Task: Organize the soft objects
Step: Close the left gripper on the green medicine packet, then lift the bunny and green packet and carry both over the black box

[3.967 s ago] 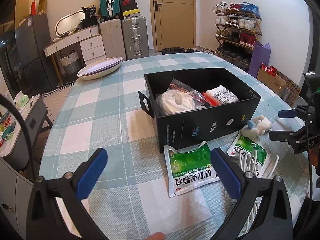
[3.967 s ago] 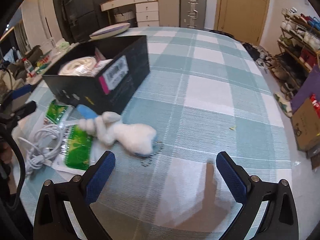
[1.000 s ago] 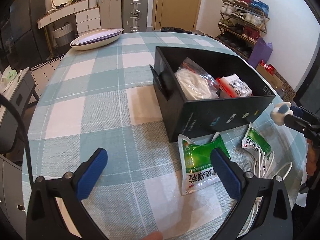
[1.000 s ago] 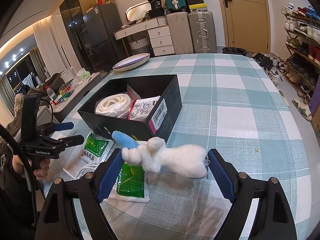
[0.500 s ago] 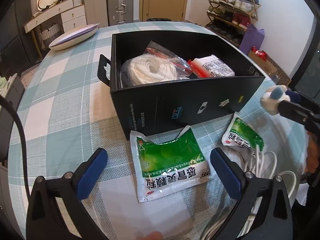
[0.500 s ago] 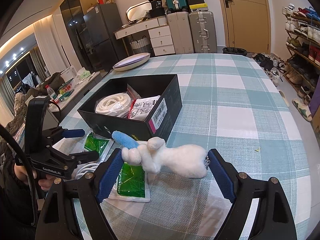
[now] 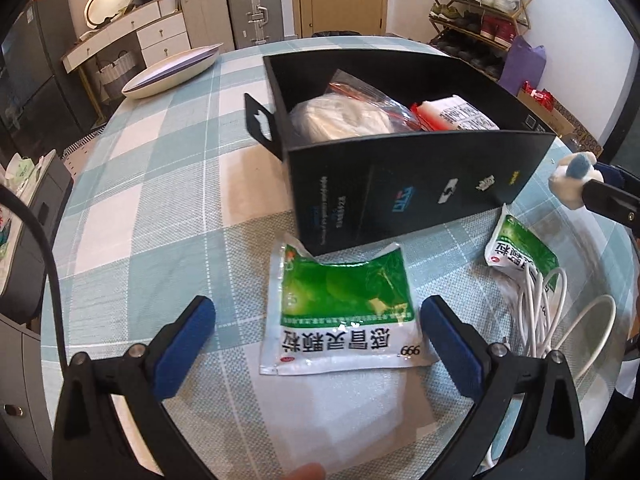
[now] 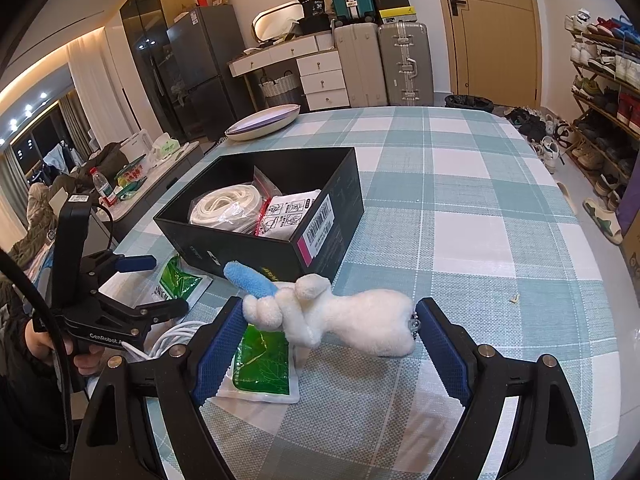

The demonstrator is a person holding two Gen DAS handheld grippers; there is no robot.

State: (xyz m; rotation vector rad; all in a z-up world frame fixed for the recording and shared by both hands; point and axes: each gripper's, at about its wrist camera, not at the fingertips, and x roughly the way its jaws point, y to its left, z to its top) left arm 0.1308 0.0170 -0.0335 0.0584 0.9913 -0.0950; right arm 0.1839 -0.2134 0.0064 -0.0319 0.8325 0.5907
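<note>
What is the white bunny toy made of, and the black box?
The white bunny toy looks like fluffy plush fabric; its surface is fuzzy and matte. The black box seems to be stiff cardboard with a smooth printed finish; it has thin flat walls and a stuck-on label.

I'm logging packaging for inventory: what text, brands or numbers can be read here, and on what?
"999" and "感冒灵颗粒", seen upside down: large green sachet.
"GenRobot.A", rest hidden: left gripper body.
Barcode label on black box: digits too small.
White packet in box: print unreadable.
Small green sachet: characters blurred.
</note>
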